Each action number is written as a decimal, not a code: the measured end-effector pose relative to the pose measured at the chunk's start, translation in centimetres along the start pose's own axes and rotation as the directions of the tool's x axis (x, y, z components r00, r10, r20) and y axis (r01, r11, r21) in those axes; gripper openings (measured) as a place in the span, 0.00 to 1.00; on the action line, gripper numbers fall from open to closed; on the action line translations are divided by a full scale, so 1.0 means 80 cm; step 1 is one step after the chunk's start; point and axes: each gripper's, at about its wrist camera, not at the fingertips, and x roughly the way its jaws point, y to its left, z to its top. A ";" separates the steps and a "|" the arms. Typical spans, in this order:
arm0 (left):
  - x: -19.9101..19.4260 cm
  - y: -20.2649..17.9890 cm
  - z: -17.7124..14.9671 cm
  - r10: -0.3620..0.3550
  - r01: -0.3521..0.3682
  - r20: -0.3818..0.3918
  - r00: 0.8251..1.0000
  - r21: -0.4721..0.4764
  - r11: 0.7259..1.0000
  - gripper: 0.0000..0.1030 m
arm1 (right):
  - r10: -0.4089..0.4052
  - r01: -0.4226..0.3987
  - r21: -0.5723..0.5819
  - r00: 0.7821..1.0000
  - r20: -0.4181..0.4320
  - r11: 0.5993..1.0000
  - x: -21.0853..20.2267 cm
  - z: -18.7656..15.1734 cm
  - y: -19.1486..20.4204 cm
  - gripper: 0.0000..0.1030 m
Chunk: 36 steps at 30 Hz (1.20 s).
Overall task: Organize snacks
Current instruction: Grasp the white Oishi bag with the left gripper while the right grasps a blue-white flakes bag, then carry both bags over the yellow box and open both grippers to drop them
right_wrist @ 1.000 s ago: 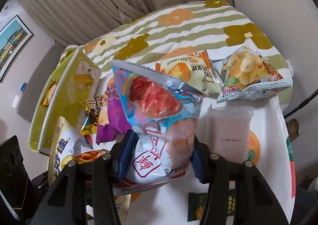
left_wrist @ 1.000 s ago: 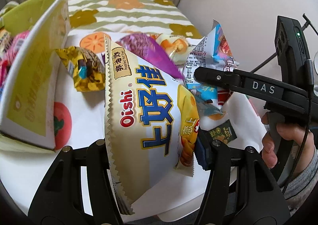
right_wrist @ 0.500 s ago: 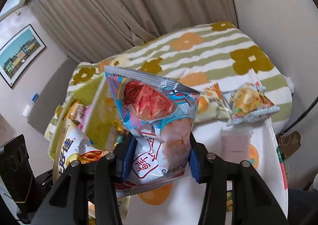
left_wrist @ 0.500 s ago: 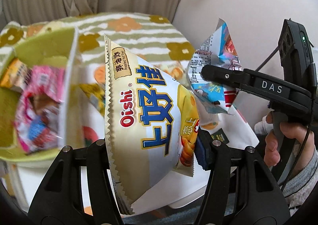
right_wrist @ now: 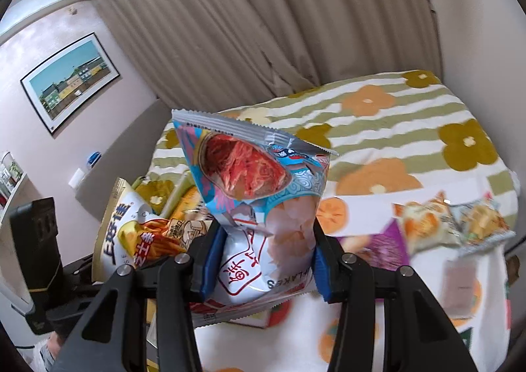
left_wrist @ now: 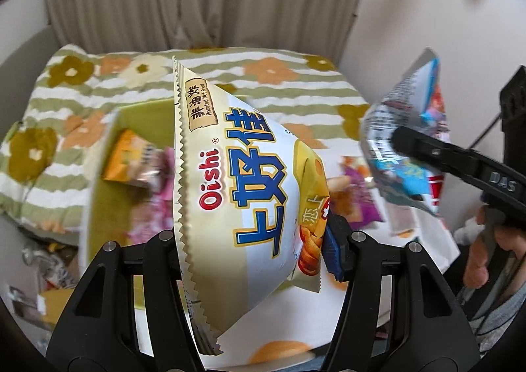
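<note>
Two bags are up in the air, one per gripper. The left gripper (left_wrist: pixel 253 240) pinches the Oishi bag (left_wrist: pixel 243 194) across its lower half, blue pad pressed into its right side, the bag standing tall with its zigzag seam toward the camera. Behind it sits the green box (left_wrist: pixel 144 115) with an orange packet (left_wrist: pixel 131 158) and pink ones inside (blurred, hard to read). Over on the other side, the right gripper (right_wrist: pixel 263 260) squeezes the blue bag (right_wrist: pixel 259 194) at its waist, both blue pads tight against the foil, bag lifted above the fruit-print cloth (right_wrist: pixel 361 322). More snacks (right_wrist: pixel 453 224) lie loose at the cloth's far right edge, near the flowered bed (right_wrist: pixel 411 115).
</note>
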 end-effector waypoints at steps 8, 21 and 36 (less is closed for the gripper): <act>0.025 0.092 0.006 0.004 -0.004 -0.089 0.996 0.001 1.000 0.54 | 0.013 -0.014 -0.012 0.999 -0.038 1.000 0.063 0.000 0.064 0.42; 0.055 0.124 -0.004 0.033 -0.016 -0.150 0.988 0.116 0.993 0.95 | -0.053 0.058 0.036 0.992 -0.116 0.998 0.117 -0.024 0.095 0.42; 0.065 0.144 -0.016 0.028 -0.007 -0.166 0.986 0.125 0.992 0.95 | -0.143 0.142 -0.022 0.964 -0.224 0.990 0.188 -0.026 0.105 0.44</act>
